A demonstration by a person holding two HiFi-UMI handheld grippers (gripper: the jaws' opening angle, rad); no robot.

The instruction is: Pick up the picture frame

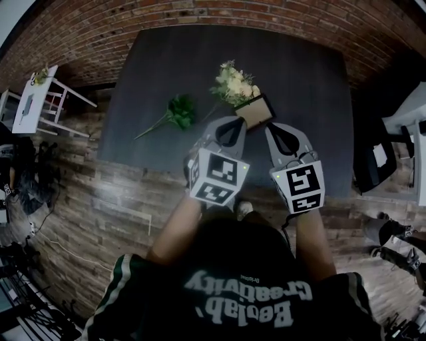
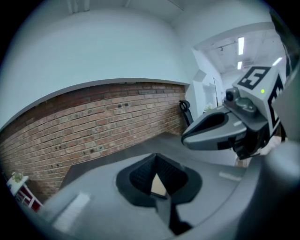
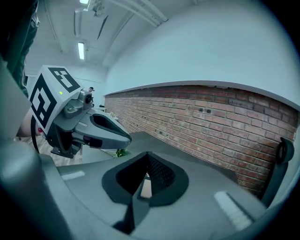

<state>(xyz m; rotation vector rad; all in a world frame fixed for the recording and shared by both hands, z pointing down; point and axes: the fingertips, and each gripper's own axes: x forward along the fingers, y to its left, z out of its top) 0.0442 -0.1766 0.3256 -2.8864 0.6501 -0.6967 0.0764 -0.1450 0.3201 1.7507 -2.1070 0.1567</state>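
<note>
The picture frame (image 1: 257,111), black-edged with a tan inside, lies on the dark grey table (image 1: 299,80) beside a pale flower bouquet (image 1: 234,82). My left gripper (image 1: 233,122) is shut and empty, its tips just short of the frame's near left corner. My right gripper (image 1: 272,128) is also shut and empty, close to the frame's near right corner. In the left gripper view the gripper (image 2: 157,161) shows a tan sliver of the frame (image 2: 159,185) through its closed pads. The right gripper (image 3: 146,161) shows the same sliver of the frame (image 3: 146,187).
A green leafy sprig (image 1: 178,112) lies on the table left of the frame. A brick wall (image 1: 219,14) runs behind the table. A white stand (image 1: 38,100) is at the left and a dark chair (image 1: 373,160) at the right, both on wood flooring.
</note>
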